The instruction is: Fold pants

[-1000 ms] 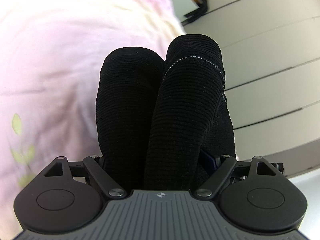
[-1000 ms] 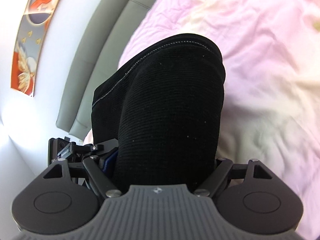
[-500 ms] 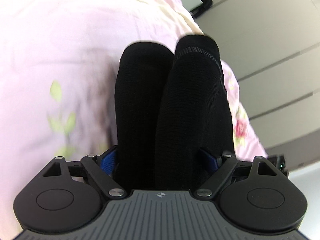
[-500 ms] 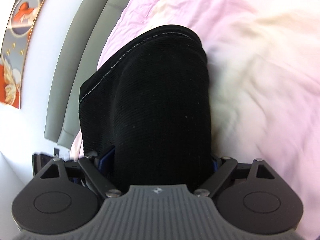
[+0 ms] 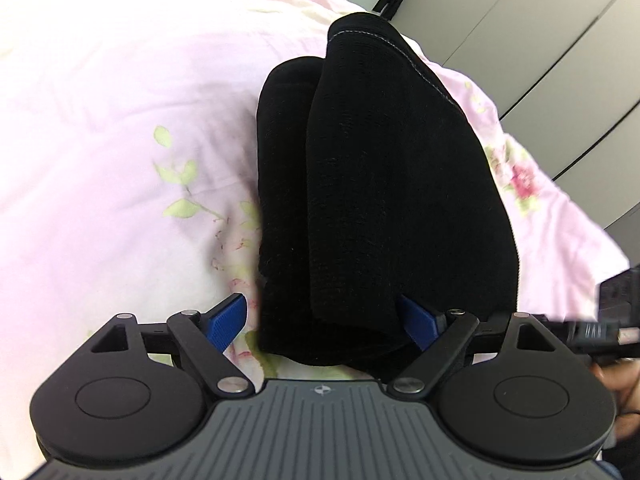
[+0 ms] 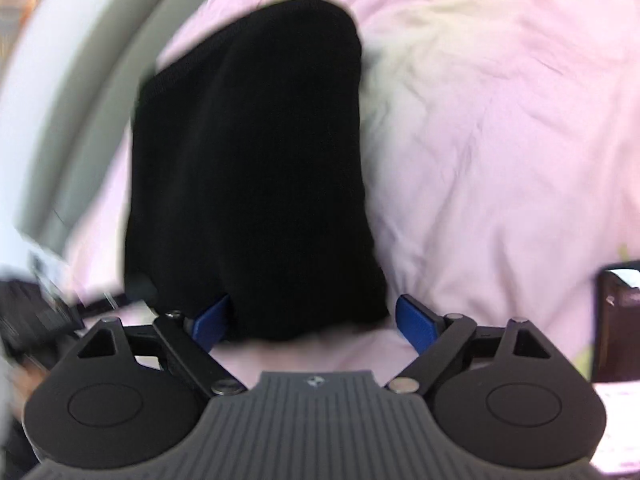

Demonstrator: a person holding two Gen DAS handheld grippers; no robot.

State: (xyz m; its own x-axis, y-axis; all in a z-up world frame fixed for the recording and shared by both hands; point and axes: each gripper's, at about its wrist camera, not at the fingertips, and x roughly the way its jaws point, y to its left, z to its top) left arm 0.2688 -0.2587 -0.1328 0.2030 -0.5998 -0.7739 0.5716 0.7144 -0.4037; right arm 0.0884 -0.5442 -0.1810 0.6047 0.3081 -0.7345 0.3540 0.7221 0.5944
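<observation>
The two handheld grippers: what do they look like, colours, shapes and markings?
The left gripper and the right gripper look identical: a grey ribbed central body with a small round emblem, flanked by two black discs, and black linkage arms with silver pivot pins carrying blue finger pads. A black cable plug shows beside the left one. No sleeve can be made out.

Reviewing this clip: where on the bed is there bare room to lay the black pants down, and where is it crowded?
In the left wrist view, the pink floral bedding lies bare to the left of the black pants. In the right wrist view, bedding is bare to the right of the pants, up to a dark object at the right edge. It is tighter on the headboard side.
</observation>
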